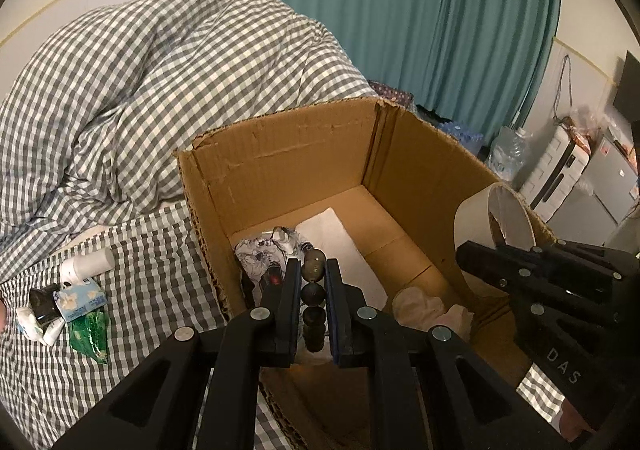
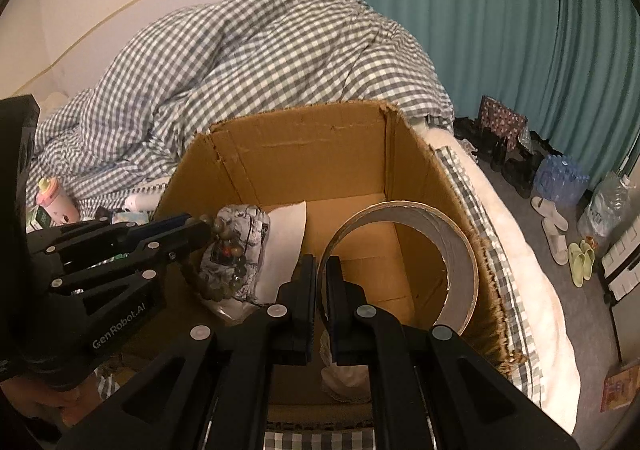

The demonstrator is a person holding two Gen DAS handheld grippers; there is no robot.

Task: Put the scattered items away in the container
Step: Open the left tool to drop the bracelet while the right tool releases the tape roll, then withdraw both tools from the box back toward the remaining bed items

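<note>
Out past my left claw's left side, well apart from it on the checked bedsheet (image 1: 160, 262), a small heap is still waiting: a white bottle (image 1: 89, 263), a tissue pack (image 1: 80, 300), a green sachet (image 1: 90, 334) and a dark lump I can't identify. My left claw (image 1: 313, 282) is clamped on a string of dark beads (image 1: 312, 294), poised over the open cardboard box (image 1: 280, 154). Straight below it lie a flowered pouch (image 1: 260, 254), a white sheet of paper (image 1: 340, 242) and a pale crumpled bag (image 1: 424, 310), so I judge some tidying done already. To its right, my right claw (image 2: 320, 274) pinches the wall of a roll of tape (image 2: 452, 246), also inside the box mouth. Both loads look ready to drop; afterwards the heap remains, so I reckon I'm around halfway.
</note>
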